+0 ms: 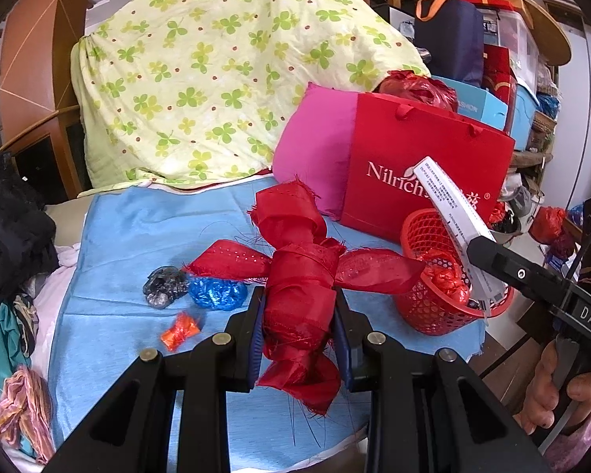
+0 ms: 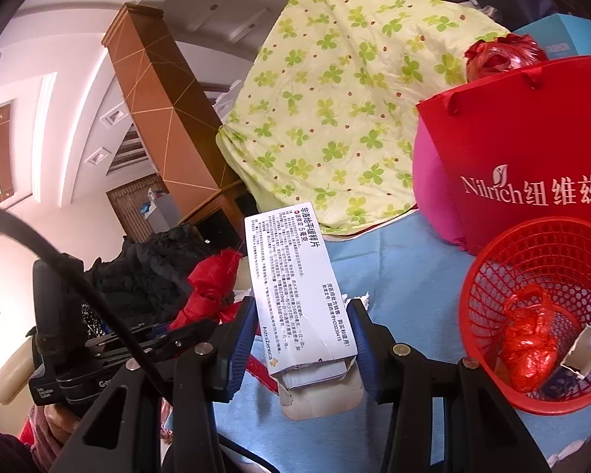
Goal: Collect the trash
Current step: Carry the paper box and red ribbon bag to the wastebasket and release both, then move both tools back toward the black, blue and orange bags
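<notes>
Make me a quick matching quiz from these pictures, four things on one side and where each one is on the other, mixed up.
1. red cloth bundle
2. white medicine box
3. red plastic wad
4. blue crumpled wrapper

a. inside the red basket
b. lying on the blue sheet
c. in the left tongs
d. in the right tongs

Pairs: 1-c, 2-d, 3-a, 4-b

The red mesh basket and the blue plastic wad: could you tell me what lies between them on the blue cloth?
In the left wrist view, the red fabric bundle, held in the left gripper, lies between the blue plastic wad and the red mesh basket.
</notes>
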`<state>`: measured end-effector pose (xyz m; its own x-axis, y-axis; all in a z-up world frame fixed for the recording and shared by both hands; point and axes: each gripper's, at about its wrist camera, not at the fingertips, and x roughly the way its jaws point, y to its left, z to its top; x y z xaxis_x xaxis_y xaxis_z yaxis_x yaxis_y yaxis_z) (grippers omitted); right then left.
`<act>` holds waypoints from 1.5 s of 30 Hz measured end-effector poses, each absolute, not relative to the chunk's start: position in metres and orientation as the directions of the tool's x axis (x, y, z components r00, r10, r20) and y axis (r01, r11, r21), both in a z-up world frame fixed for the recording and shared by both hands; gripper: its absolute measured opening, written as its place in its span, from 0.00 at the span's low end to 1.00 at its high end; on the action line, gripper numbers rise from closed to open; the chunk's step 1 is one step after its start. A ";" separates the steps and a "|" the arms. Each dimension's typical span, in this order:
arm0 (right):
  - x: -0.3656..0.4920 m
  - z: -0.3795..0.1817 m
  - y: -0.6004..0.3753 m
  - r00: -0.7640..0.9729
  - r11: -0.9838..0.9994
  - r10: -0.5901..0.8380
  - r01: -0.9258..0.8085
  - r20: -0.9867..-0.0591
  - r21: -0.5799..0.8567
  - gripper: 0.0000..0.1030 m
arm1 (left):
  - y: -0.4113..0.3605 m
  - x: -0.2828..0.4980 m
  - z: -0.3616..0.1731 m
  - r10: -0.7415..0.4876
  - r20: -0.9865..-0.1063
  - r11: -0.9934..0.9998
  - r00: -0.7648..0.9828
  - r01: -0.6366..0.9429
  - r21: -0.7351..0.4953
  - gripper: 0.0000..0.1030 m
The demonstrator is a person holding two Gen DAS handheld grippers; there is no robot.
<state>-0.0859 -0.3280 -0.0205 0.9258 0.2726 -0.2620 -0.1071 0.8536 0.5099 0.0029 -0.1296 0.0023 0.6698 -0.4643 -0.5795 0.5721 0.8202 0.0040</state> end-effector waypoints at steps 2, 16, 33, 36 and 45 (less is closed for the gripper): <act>-0.088 -0.021 -0.333 0.929 0.853 0.264 -0.099 -0.260 0.513 0.48 | -0.135 0.002 0.001 -0.468 -0.583 0.815 0.664 0.580 0.006 0.31; -0.100 -0.033 -0.370 0.945 0.833 0.212 -0.040 -0.251 0.552 0.48 | -0.176 0.000 -0.008 -0.483 -0.615 0.774 0.624 0.632 0.033 0.31; -0.127 -0.072 -0.476 0.958 0.725 0.011 0.189 -0.286 0.663 0.48 | -0.279 0.018 -0.025 -0.621 -0.635 0.613 0.460 0.790 -0.027 0.33; -0.129 -0.079 -0.496 0.956 0.692 -0.014 0.221 -0.293 0.687 0.50 | -0.307 0.028 -0.031 -0.636 -0.640 0.583 0.432 0.812 -0.032 0.35; -0.115 -0.109 -0.541 0.939 0.573 -0.050 0.305 -0.339 0.761 0.69 | -0.359 0.033 -0.049 -0.637 -0.648 0.533 0.418 0.846 0.022 0.68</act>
